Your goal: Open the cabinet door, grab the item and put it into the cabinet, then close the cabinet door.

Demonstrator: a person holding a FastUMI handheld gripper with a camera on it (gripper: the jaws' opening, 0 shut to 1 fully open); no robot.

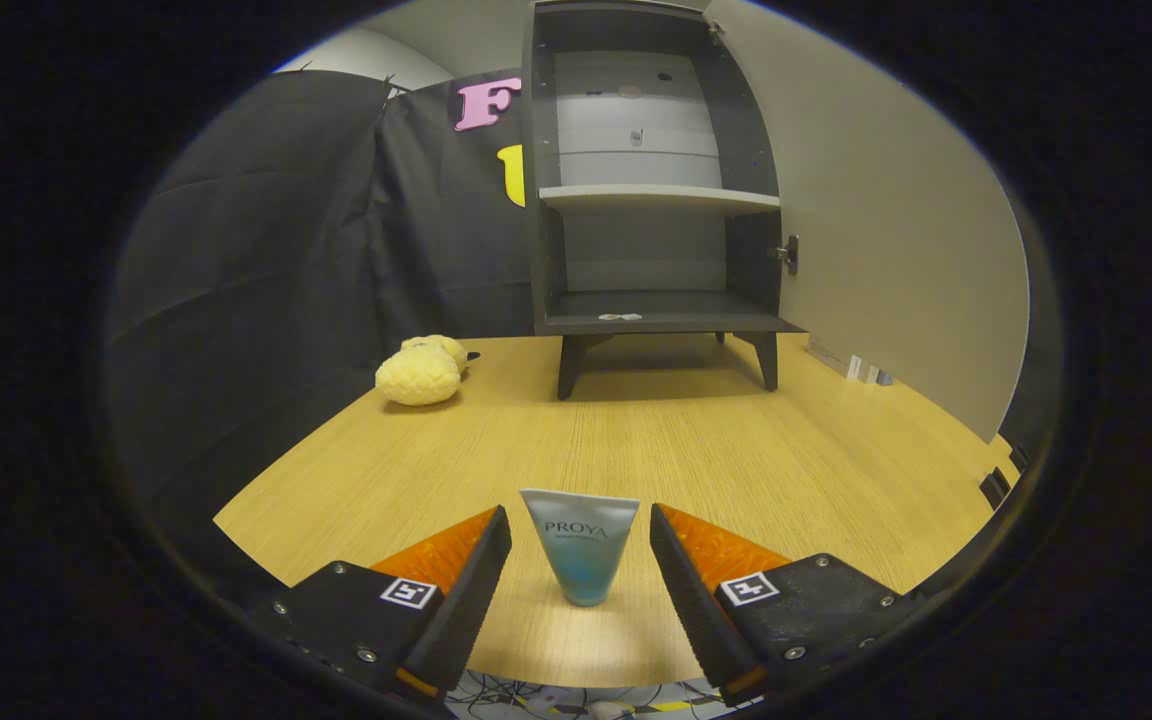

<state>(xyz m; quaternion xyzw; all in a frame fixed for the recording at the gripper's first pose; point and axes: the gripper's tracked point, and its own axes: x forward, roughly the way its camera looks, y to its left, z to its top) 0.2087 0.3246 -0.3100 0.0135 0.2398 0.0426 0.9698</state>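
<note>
Cabinet door [876,220] already swung open, upper right of frame. Grab step in hand: gripper [576,560] spread wide at bottom centre, holding nothing, tube [578,545] standing on table [636,430] between fingers, untouched. Next: close on tube, lift toward cabinet [651,170].

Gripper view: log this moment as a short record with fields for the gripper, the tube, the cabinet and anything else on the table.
gripper: open, fingers either side of the tube, not touching it
tube: blue-white, standing cap-down on the wooden table, between the fingers
cabinet: dark, beyond the tube, door swung open to the right, shelf bare
other: yellow plush toy left of the cabinet
task stage: door open, tube not yet gripped
</note>
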